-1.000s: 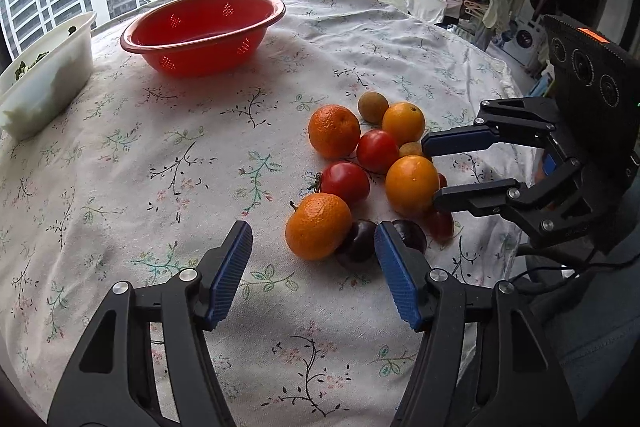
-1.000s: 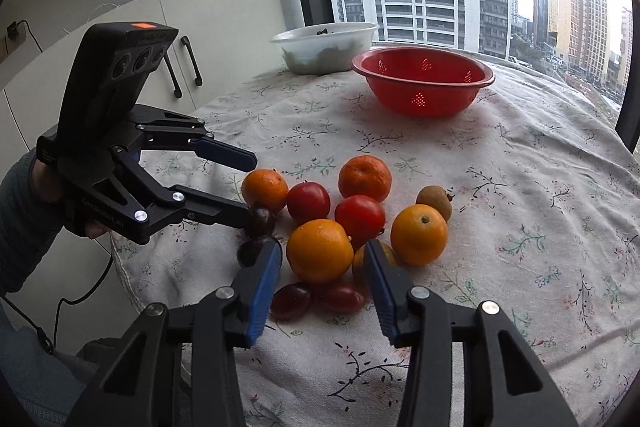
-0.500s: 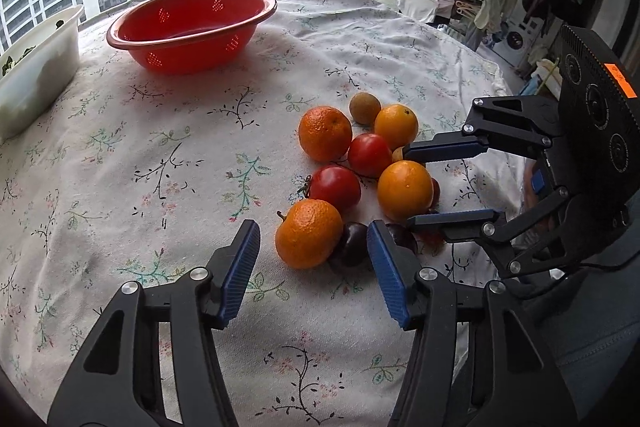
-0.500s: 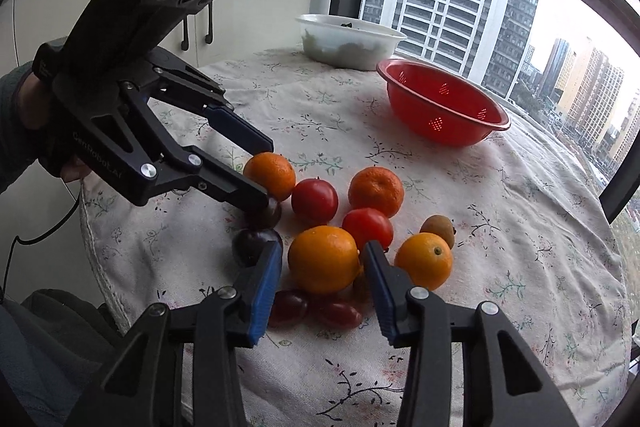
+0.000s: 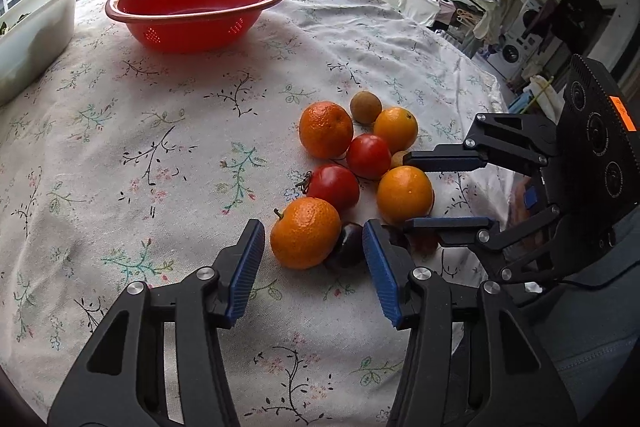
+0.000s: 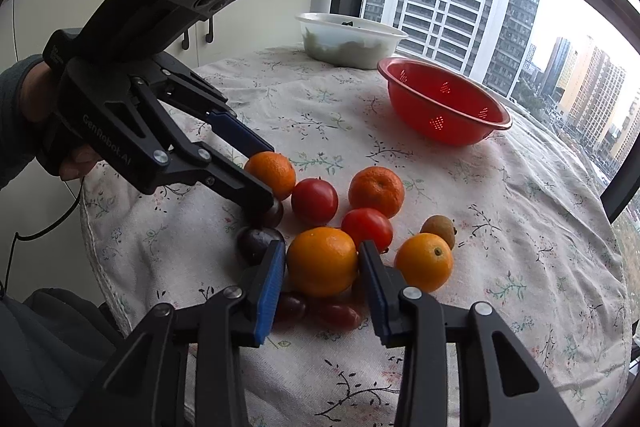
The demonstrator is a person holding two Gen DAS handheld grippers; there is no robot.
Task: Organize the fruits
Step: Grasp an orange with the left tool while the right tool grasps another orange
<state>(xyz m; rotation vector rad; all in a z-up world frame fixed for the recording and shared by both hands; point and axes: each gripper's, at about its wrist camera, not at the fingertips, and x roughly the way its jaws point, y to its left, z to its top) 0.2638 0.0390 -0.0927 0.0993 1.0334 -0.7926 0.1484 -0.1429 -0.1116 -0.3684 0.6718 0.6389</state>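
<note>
A pile of fruit lies on the flowered tablecloth: oranges, tangerines, red tomatoes, dark plums and a brown kiwi (image 5: pixel 365 107). My left gripper (image 5: pixel 314 259) is open, its jaws either side of a tangerine (image 5: pixel 305 231) and a dark plum (image 5: pixel 347 247). My right gripper (image 6: pixel 322 277) is open around a smooth orange (image 6: pixel 322 261), its pads close to the skin; it also shows in the left wrist view (image 5: pixel 444 193). The left gripper shows in the right wrist view (image 6: pixel 266 173). An empty red colander (image 5: pixel 192 11) stands at the far side.
A white bowl (image 6: pixel 350 39) with greens stands beyond the colander by the window. The table edge runs close behind the fruit pile on the right gripper's side. Small dark red fruits (image 6: pixel 336 313) lie under the right gripper.
Both grippers have moved in on the pile. The left jaws now flank the tangerine and plum; the right jaws have come closer around the orange.
</note>
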